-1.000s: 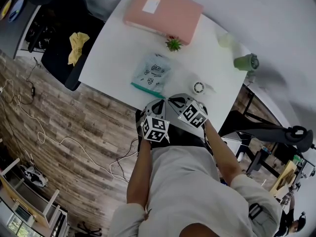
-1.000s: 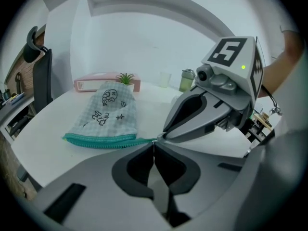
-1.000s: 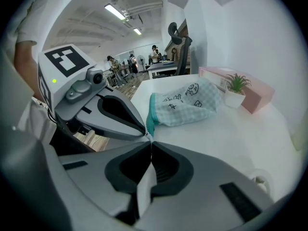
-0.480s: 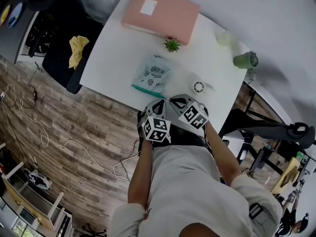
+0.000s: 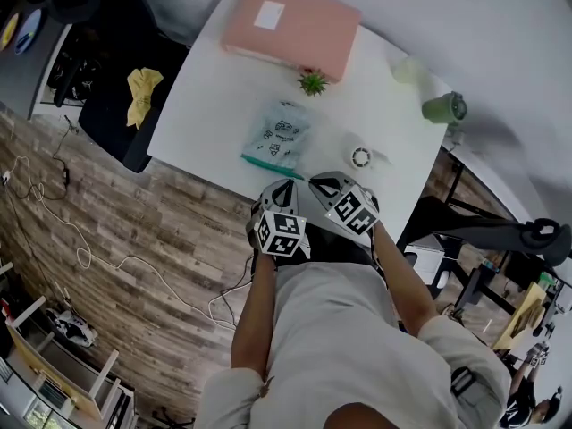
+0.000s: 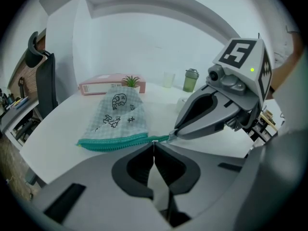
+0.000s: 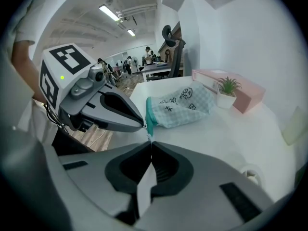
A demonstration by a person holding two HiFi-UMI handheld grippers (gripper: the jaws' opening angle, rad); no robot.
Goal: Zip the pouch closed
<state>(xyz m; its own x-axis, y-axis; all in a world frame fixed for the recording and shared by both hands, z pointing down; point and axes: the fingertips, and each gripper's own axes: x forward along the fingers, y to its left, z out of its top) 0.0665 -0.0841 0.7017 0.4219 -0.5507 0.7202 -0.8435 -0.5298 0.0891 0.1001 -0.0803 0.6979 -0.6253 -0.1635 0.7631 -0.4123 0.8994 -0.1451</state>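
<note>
A white bench [image 5: 201, 105] seen from above, with a pale checked pouch [image 5: 277, 135] lying flat near its front edge; the pouch's teal zip [image 6: 115, 142] runs along the side nearest the person; beyond the pouch sit a small potted plant [image 5: 312, 81] and a pink box [image 5: 293, 27], and to its right a roll of tape [image 5: 360, 157] and, further off, a green cup [image 5: 444, 111]. The left gripper [image 6: 154, 144] and right gripper [image 7: 151, 143] both hover at the zip's right-hand end, tips close together; each has its jaws pressed tight, with nothing clearly caught between them; a small pale tab shows just at the tips, though whether it is pinched cannot be told. This looks like the set-up before zipping; next, one gripper probably needs to hold the pouch's end steady while the other takes the tab and draws it along the teal edge.
</note>
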